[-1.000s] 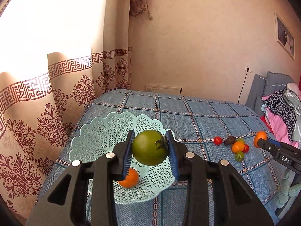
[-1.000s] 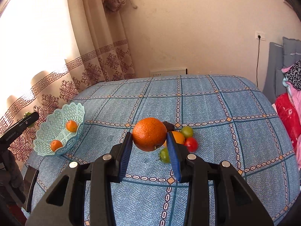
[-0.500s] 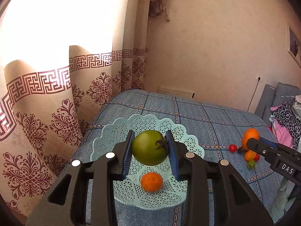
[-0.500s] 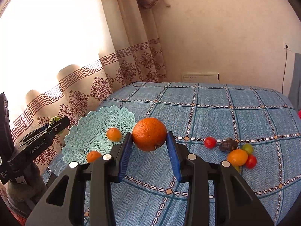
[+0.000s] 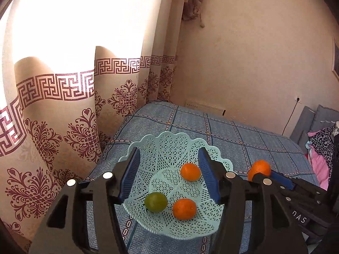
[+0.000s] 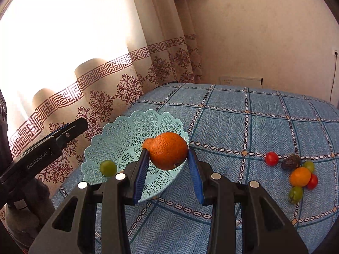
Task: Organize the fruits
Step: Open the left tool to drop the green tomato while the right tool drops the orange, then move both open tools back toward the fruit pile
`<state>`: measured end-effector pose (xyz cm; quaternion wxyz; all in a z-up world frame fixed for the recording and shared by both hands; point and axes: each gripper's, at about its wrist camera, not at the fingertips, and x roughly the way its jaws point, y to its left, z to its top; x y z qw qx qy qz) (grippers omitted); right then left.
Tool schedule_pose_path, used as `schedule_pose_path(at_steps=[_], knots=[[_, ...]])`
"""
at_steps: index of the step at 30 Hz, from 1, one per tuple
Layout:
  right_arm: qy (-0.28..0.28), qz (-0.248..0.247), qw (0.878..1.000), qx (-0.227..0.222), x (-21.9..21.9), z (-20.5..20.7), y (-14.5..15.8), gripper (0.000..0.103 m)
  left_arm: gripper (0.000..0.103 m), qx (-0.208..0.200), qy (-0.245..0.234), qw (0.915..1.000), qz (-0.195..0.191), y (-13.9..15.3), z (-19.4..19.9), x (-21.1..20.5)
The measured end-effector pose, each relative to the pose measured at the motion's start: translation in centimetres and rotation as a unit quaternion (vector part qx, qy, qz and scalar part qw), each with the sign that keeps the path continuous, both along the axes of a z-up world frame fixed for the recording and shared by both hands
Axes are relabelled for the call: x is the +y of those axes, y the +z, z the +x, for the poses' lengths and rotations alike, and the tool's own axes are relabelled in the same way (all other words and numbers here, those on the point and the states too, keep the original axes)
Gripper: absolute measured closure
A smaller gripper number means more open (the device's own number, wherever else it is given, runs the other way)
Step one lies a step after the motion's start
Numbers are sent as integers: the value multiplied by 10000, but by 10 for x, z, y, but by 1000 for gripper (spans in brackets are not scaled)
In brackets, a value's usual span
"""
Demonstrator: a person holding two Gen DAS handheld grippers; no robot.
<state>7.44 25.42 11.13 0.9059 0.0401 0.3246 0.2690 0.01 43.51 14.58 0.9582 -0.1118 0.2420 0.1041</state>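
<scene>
A pale green lattice basket (image 5: 173, 136) sits at the bed's left corner and holds a green tomato (image 5: 155, 202) and two small oranges (image 5: 190, 171) (image 5: 184, 209). My left gripper (image 5: 168, 160) hovers over the basket, open, with nothing between its blue pads. My right gripper (image 6: 167, 154) is shut on a large orange (image 6: 168, 150), held just above the basket's (image 6: 135, 127) right rim. From the left wrist view that large orange (image 5: 259, 169) shows right of the basket. The green tomato (image 6: 108, 167) also shows in the right wrist view.
Loose fruit lies on the blue checked bedspread (image 6: 243, 127) at the right: a red tomato (image 6: 271, 158), a dark fruit (image 6: 291, 162), an orange (image 6: 300, 176) and green ones (image 6: 295, 193). A patterned curtain (image 5: 63, 116) hangs left of the bed. Clothes (image 5: 322, 148) are piled at the far right.
My left gripper has opened and the green tomato now lies in the basket. My right gripper has carried the large orange leftward to the basket's rim.
</scene>
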Motion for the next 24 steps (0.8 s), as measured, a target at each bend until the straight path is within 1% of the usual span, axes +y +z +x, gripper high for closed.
schedule_pose_path(at_steps=[10, 11, 12, 14, 18, 20, 21, 24], knots=[[148, -94, 9998, 53, 20, 2, -7, 64, 24, -116, 59, 9999, 15, 6, -5, -1], [165, -87, 9998, 47, 21, 2, -6, 62, 23, -122, 63, 9999, 13, 6, -5, -1], [166, -74, 9998, 39, 22, 2, -6, 55, 21, -126, 74, 9999, 6, 6, -5, 0], [114, -38, 9999, -25, 20, 1, -3, 46, 19, -138, 101, 9999, -28, 6, -6, 1], [54, -47, 10000, -60, 15, 1, -3, 46, 17, -122, 131, 9998, -83, 5, -6, 4], [20, -42, 10000, -33, 11, 0, -5, 46, 11, -107, 115, 9998, -107, 4, -5, 3], [-2, -45, 10000, -24, 9, 0, -7, 46, 6, -104, 114, 9998, -106, 4, -4, 3], [-59, -25, 10000, 8, 4, 0, -10, 46, 5, -87, 106, 9999, -79, 4, -4, 0]])
